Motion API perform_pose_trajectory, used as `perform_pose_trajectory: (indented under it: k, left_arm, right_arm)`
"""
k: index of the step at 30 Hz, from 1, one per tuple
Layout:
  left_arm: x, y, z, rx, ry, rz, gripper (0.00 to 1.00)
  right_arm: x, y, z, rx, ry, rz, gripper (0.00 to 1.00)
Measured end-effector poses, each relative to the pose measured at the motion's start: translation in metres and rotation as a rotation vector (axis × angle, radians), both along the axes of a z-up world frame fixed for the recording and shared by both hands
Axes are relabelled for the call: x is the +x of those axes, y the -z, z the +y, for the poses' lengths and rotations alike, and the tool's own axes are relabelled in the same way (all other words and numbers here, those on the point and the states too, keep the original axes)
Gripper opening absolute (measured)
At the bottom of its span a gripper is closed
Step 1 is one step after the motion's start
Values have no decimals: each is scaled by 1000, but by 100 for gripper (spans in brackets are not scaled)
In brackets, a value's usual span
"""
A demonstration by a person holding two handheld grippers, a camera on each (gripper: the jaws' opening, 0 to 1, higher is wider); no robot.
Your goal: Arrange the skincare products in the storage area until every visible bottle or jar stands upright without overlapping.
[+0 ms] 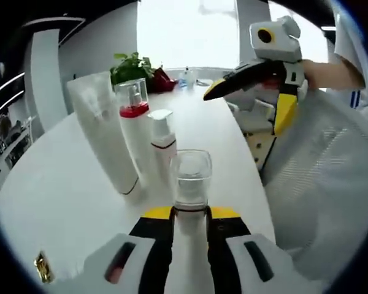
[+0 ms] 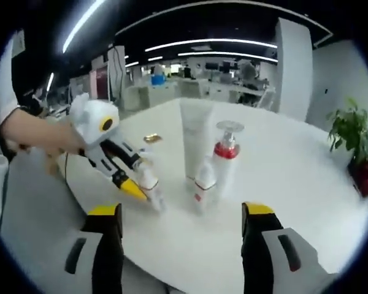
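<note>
Left gripper (image 1: 190, 211) grips a clear-capped bottle (image 1: 191, 180) on the table (image 1: 61, 196).
Just beyond stand a tube (image 1: 104, 131) and two pump bottles (image 1: 135, 122). Right gripper (image 2: 181, 211), jaws wide, faces the group from the table's edge.

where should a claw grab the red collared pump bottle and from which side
Grip the pump bottle on its white body below the red collar, coming from the open table side opposite the tall tube. It stands upright, and the small bottle crowds its other flank.

Left gripper (image 1: 190, 223) is low over the table's near edge, jaws pinched narrow; right gripper (image 2: 183, 214) hangs back, jaws spread wide.
</note>
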State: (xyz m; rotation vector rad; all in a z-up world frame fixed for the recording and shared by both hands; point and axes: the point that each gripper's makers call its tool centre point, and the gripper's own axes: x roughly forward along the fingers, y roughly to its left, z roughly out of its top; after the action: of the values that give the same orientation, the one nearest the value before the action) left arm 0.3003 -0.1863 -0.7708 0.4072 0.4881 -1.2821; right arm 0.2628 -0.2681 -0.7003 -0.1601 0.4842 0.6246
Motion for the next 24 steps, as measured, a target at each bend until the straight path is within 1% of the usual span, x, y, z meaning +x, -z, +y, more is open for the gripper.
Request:
perform_pose_trajectory:
  k: [2,5,8,12,15,19,24]
  left_arm:
    - [3,0,-3,-7,6,2,18]
    - [6,-1,-9,-16,14,1,18]
    - [14,-2,-13,-23,16,1,18]
    - [24,-2,-19,-28,29,-16,19]
    - [27,-3,-23,-42,32,-16,19]
    - [30,-5,-29,-52,36,-22,19]
    - [42,-4,-34,-61,43,-30,19]
  right_arm:
    - [0,-3,-2,28,12,-8,84]
    - [1,-4,-3,34,21,-20,85]
    - [2,-5,-2,40,11,-34,90]
    - [0,-6,-2,47,-3,-46,95]
    - [0,-6,-2,68,0,-49,98]
    - [-2,-7,-1,87,10,-50,99]
    - [-4,-1,-1,97,21,-40,99]
